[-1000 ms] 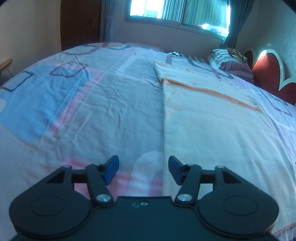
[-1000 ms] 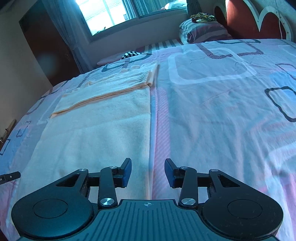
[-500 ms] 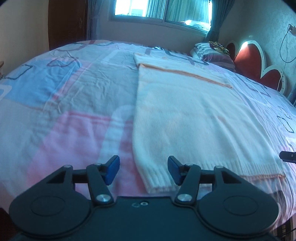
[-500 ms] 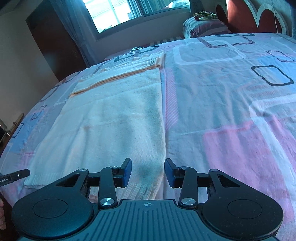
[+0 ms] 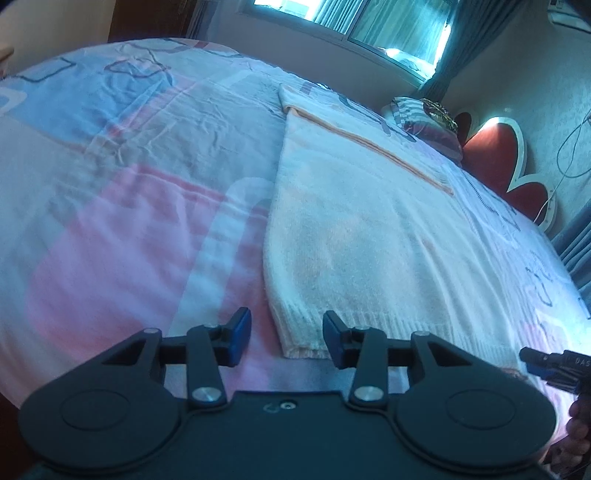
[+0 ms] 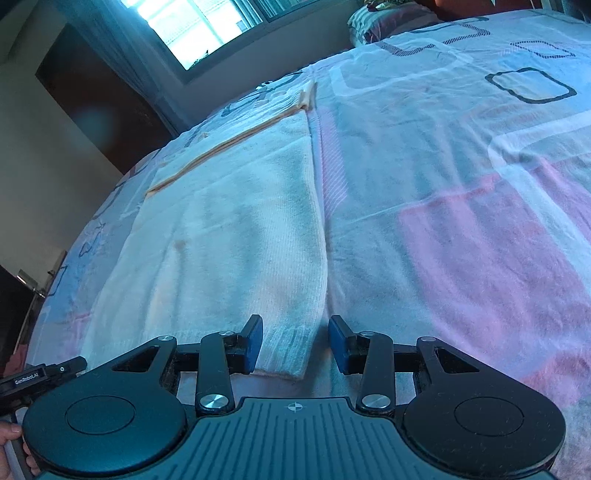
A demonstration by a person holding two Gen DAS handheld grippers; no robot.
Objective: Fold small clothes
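Note:
A cream knitted garment [image 5: 369,236] lies flat on the bed, ribbed hem toward me, its far end folded over along an orange edge. It also shows in the right wrist view [image 6: 229,236]. My left gripper [image 5: 287,338] is open, its jaws either side of the hem's near left corner. My right gripper [image 6: 295,343] is open, its jaws either side of the hem's near right corner. Neither holds cloth. The right gripper's tip shows at the right edge of the left wrist view [image 5: 554,363].
The bed sheet [image 5: 129,206] is pink, blue and white with dark outlined shapes. A striped pillow [image 5: 428,122] and a red heart-shaped headboard [image 5: 495,162] are at the far right. A window [image 6: 207,29] and a dark door [image 6: 92,99] lie beyond the bed.
Both grippers have drawn back along the garment to its near hem and come low over the two hem corners. Both stay open.

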